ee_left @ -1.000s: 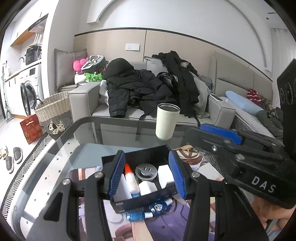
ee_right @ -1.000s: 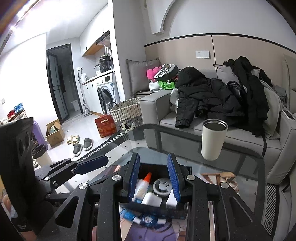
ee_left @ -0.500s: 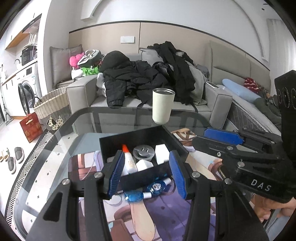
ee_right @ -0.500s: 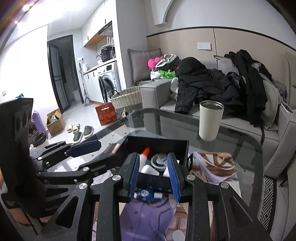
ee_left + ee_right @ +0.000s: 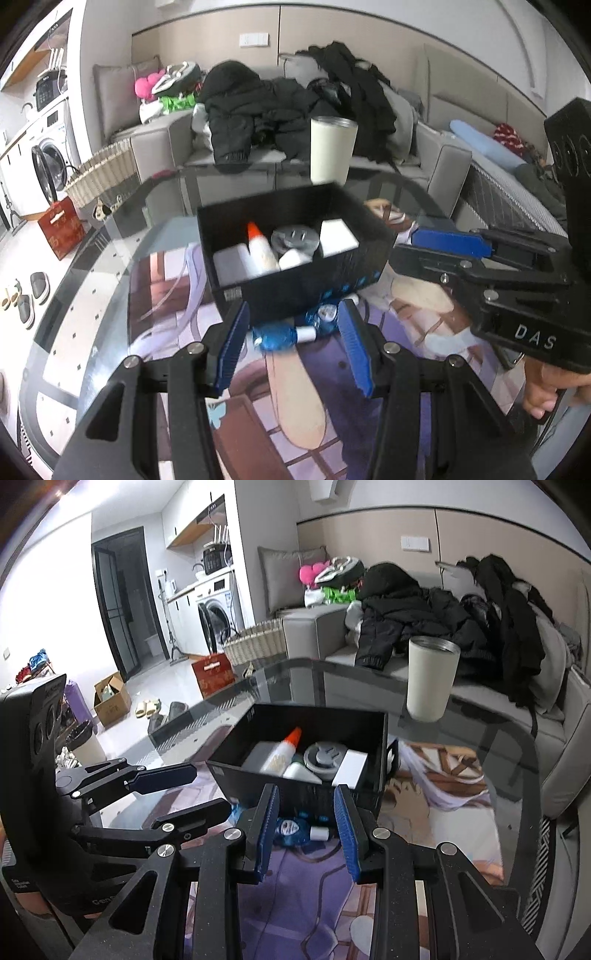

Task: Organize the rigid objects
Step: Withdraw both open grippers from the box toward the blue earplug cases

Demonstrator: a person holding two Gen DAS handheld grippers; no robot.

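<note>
Beyond right tool: cardboard box.

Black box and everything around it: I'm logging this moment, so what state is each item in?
Black box: upright on the glass table, open-topped, partly filled.
Glue bottle: inside the box, orange tip up.
Blue bottle: lying on its side, outside the box.
Cream tumbler: upright, no lid.
Left hand-held gripper: open, empty.
Right hand-held gripper: open, empty.
Washing machine: door open.

Matt black plastic box on glossy glass table; wicker basket.
</note>
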